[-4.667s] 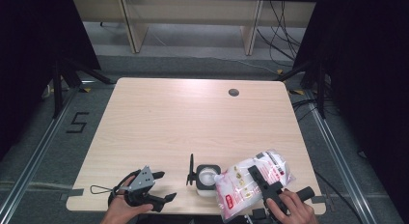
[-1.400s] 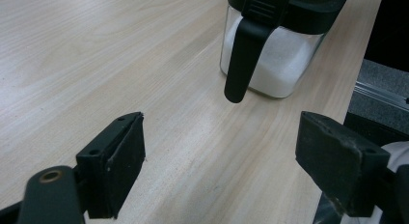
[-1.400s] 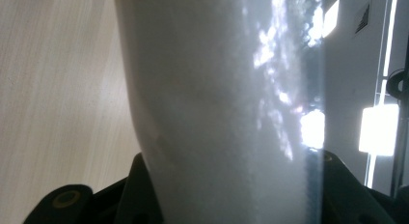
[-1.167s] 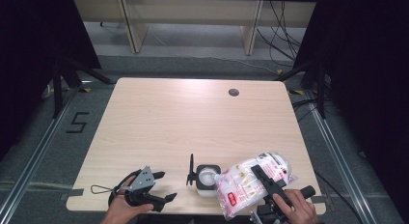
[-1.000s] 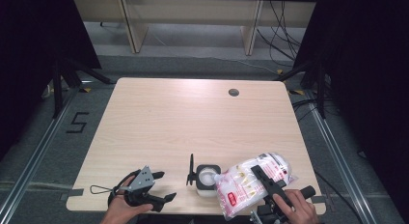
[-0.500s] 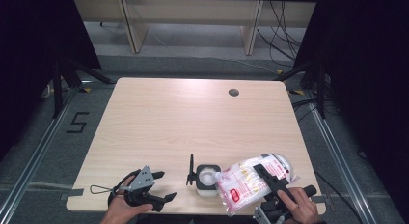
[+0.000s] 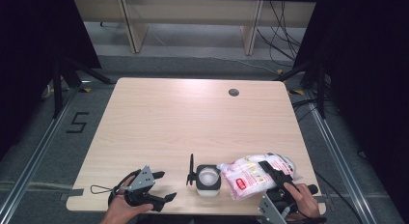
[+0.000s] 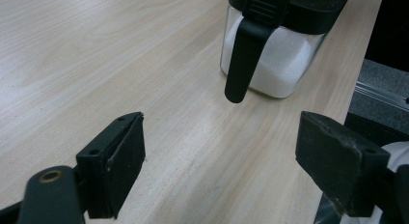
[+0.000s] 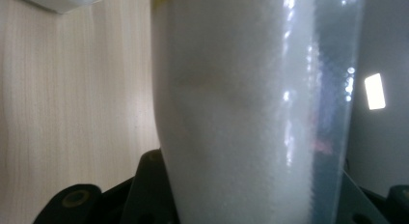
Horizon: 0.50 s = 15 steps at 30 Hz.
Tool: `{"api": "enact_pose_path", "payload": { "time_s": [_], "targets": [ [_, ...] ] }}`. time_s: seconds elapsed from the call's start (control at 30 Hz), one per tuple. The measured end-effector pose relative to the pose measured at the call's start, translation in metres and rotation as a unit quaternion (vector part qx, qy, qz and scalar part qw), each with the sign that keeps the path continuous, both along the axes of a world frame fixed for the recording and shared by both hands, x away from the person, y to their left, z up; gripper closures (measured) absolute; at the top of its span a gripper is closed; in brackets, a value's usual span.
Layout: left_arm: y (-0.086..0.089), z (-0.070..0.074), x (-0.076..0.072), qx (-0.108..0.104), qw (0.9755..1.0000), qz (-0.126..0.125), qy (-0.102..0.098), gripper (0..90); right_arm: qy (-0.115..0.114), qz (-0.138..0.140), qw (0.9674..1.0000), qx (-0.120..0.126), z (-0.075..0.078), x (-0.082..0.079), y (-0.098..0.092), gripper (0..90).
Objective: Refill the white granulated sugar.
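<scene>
A clear bag of white sugar (image 7: 246, 178) with red print hangs tilted just above the table's front right. My right gripper (image 7: 273, 174) is shut on it across its middle. In the right gripper view the bag (image 9: 241, 113) stands pressed between the jaws. Left of the bag sits a square glass jar (image 7: 208, 179) with a black rim, part full of sugar. Its black lid flap (image 7: 191, 169) stands up. My left gripper (image 7: 165, 186) rests on the front left of the table, open and with nothing in it. In the left gripper view its jaws (image 8: 219, 151) face the jar (image 8: 275, 64).
The light wooden table (image 7: 193, 122) has a round cable hole (image 7: 233, 92) at the back right. Its front edge runs close under both hands. Black curtains, floor rails and cables surround it.
The bag has tipped a little in my right gripper, its left end now lower and nearer the jar. The left gripper has stayed where it was.
</scene>
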<state>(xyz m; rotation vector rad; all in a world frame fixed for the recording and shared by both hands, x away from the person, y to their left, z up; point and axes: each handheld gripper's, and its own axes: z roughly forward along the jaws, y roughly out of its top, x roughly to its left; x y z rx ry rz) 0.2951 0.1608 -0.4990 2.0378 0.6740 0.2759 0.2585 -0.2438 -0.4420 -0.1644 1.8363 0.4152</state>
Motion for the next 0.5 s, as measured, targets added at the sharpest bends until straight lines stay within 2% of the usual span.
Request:
{"api": "enact_pose_path", "payload": {
  "time_s": [0.03,0.07,0.1,0.13,0.17,0.2,0.23,0.27,0.3,0.33,0.37,0.4,0.43,0.47,0.5],
  "targets": [
    [-0.001,0.0,-0.001,-0.009,0.9999,0.0,0.007,17.3,0.022,-0.009,0.9991,0.034,-0.004,0.0,-0.001,65.6],
    [-0.002,-0.001,-0.001,-0.014,0.9999,0.003,0.007,17.4,0.022,-0.007,0.9991,0.035,-0.003,0.002,-0.002,65.6],
    [-0.002,0.0,-0.001,-0.013,0.9999,0.001,0.009,17.4,0.031,-0.01,0.9982,0.051,-0.004,0.004,-0.003,65.7],
    [0.0,0.0,0.001,0.002,1.0,-0.001,0.003,17.4,0.037,-0.01,0.9974,0.061,-0.005,0.006,-0.004,65.8],
    [0.0,0.0,0.0,0.0,1.0,0.001,0.002,17.4,0.034,-0.006,0.9982,0.05,-0.003,0.008,-0.005,65.9],
    [-0.001,0.0,0.0,-0.008,1.0,0.003,0.004,17.4,0.051,-0.015,0.9959,0.073,-0.006,0.008,-0.005,65.9],
    [0.0,0.0,0.0,0.004,1.0,0.0,0.001,17.4,0.056,-0.014,0.9954,0.076,-0.006,0.01,-0.006,66.0],
    [0.0,0.0,0.0,0.003,1.0,0.0,0.001,17.4,0.06,-0.018,0.9954,0.072,-0.004,0.012,-0.006,66.0],
    [0.001,0.0,0.001,0.005,1.0,-0.003,0.003,17.4,0.073,-0.031,0.9926,0.092,-0.006,0.013,-0.006,66.1],
    [0.0,0.0,0.001,0.004,1.0,-0.001,0.0,17.4,0.079,-0.031,0.9924,0.089,-0.004,0.016,-0.006,66.2],
    [-0.001,0.0,-0.001,-0.008,1.0,0.001,0.003,17.4,0.086,-0.034,0.9899,0.107,-0.005,0.018,-0.007,66.3],
    [-0.001,0.0,0.0,-0.006,1.0,-0.002,0.003,17.4,0.085,-0.03,0.9907,0.102,-0.003,0.02,-0.008,66.4],
    [-0.002,-0.001,-0.001,-0.014,0.9999,0.002,0.007,17.4,0.093,-0.035,0.9886,0.114,-0.004,0.021,-0.009,66.5],
    [-0.001,-0.001,0.0,-0.002,1.0,-0.001,0.002,17.4,0.104,-0.04,0.9855,0.128,-0.006,0.023,-0.009,66.6],
    [-0.002,-0.001,-0.001,-0.008,0.9999,0.006,0.006,17.4,0.104,-0.036,0.986,0.126,-0.005,0.026,-0.01,66.6]
  ]
}}
